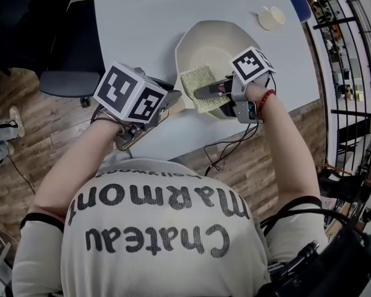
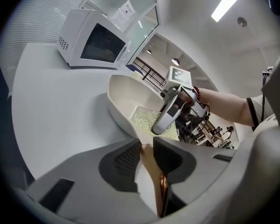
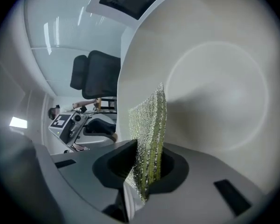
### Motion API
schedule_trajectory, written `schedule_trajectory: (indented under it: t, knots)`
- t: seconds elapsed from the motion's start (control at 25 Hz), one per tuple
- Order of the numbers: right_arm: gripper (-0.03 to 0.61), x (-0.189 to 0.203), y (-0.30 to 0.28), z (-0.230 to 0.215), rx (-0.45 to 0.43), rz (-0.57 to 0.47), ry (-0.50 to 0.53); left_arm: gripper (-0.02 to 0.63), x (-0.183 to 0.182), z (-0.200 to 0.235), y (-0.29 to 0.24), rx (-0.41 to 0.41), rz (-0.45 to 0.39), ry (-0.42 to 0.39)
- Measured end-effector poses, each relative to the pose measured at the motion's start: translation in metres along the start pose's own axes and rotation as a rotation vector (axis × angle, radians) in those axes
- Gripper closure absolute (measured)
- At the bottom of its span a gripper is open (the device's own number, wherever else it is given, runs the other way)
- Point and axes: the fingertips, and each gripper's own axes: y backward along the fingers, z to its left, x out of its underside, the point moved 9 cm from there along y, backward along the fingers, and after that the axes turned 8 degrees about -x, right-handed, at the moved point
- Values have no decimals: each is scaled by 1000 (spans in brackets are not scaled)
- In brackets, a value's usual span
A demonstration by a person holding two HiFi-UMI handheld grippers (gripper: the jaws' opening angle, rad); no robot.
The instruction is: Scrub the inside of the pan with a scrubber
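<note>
A cream pan (image 1: 219, 42) lies on the pale table (image 1: 136, 23); in the left gripper view the pan (image 2: 123, 97) stands tilted. My left gripper (image 1: 167, 101) (image 2: 146, 146) is shut on the pan's wooden handle (image 2: 154, 171) at the near rim. A green-yellow scrubber (image 1: 196, 82) (image 3: 151, 120) lies against the pan's inside near the handle side. My right gripper (image 1: 207, 90) (image 3: 147, 148) is shut on the scrubber's edge and reaches into the pan (image 3: 214, 92) from the right. The left gripper view also shows the right gripper (image 2: 168, 115) on the scrubber (image 2: 144, 119).
A white microwave (image 2: 91, 41) stands at the table's far side. Two small cream discs (image 1: 271, 18) lie at the back right. A dark office chair (image 1: 71, 82) stands left of the table. Cables (image 1: 226, 147) hang over the table's near edge.
</note>
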Motion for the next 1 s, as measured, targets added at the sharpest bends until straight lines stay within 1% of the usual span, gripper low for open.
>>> schedule_trajectory:
  t: [0.12, 0.28, 0.44, 0.6, 0.72, 0.84, 1.0]
  knots:
    - [515, 5, 7, -4, 33, 34, 9, 525, -1, -5, -2, -2, -7, 9]
    - [515, 12, 16, -10, 124, 110, 31, 525, -1, -5, -4, -16, -12, 13]
    - [516, 18, 18, -16, 185, 175, -1, 529, -2, 1, -4, -40, -23, 26]
    - [516, 20, 20, -23, 272, 271, -13, 535, -4, 6, -4, -83, -33, 21]
    - [515, 19, 21, -27, 323, 328, -16, 543, -4, 7, -5, -90, -36, 25]
    - [515, 21, 30, -28, 408, 386, -4, 552, -6, 1, -5, -79, -37, 28]
    - [515, 17, 32, -37, 562, 478, 28, 556, 0, 8, -7, -69, -40, 31]
